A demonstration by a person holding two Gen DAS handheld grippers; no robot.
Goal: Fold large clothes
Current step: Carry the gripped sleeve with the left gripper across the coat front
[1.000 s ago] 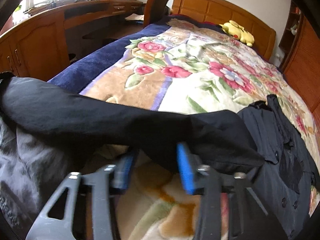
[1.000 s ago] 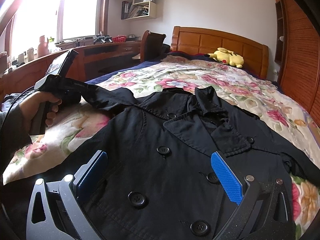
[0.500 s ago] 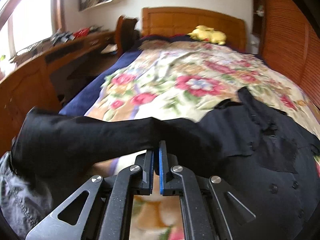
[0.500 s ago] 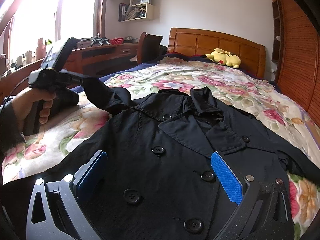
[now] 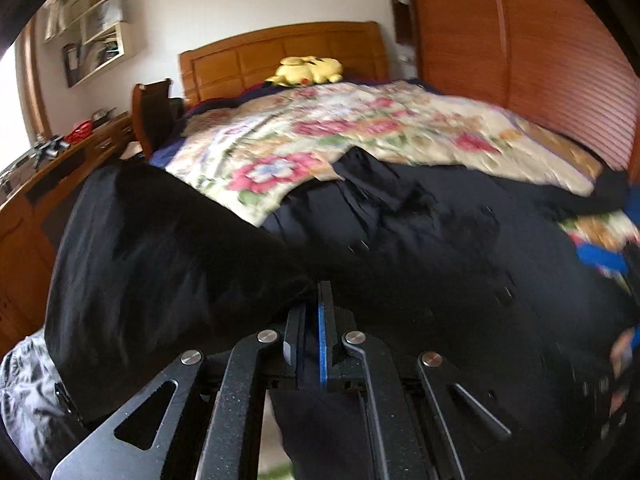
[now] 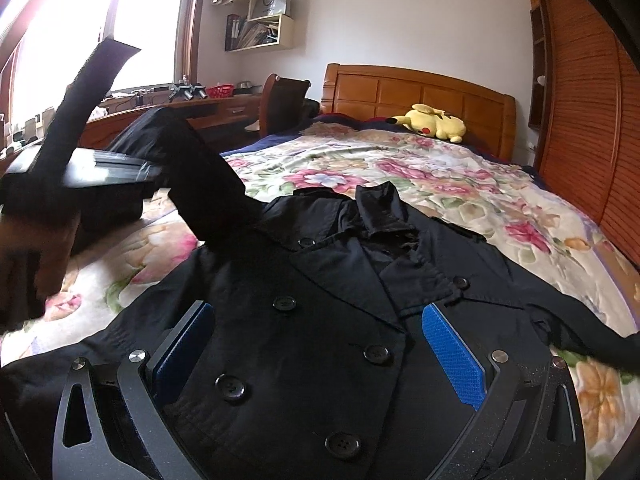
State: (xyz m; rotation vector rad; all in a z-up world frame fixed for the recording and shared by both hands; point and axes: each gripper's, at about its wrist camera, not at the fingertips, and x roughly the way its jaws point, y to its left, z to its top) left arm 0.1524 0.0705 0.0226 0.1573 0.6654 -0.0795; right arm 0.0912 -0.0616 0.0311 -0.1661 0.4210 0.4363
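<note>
A black double-breasted coat (image 6: 320, 320) lies face up on the floral blanket (image 6: 400, 176), collar toward the headboard. My left gripper (image 5: 314, 304) is shut on the coat's sleeve (image 5: 160, 260), which bulges up in front of it, held above the coat's body (image 5: 440, 260). In the right wrist view that raised sleeve (image 6: 192, 168) arches from the shoulder up to the left gripper (image 6: 152, 168), held by a hand at the left edge. My right gripper (image 6: 316, 312) stands open low over the buttoned front, with no cloth pinched between its blue pads (image 6: 452, 356).
A yellow plush toy (image 6: 432, 122) lies by the wooden headboard (image 6: 420, 92). A desk (image 6: 192, 108) and a chair (image 6: 280, 100) stand left of the bed, and a slatted wardrobe (image 6: 592, 120) stands on the right. Grey patterned fabric (image 5: 24, 392) lies at the bed's near left.
My left gripper went from open to shut on the sleeve, then lifted it and carried it right, over the coat, rolling as it went. The right gripper stayed put.
</note>
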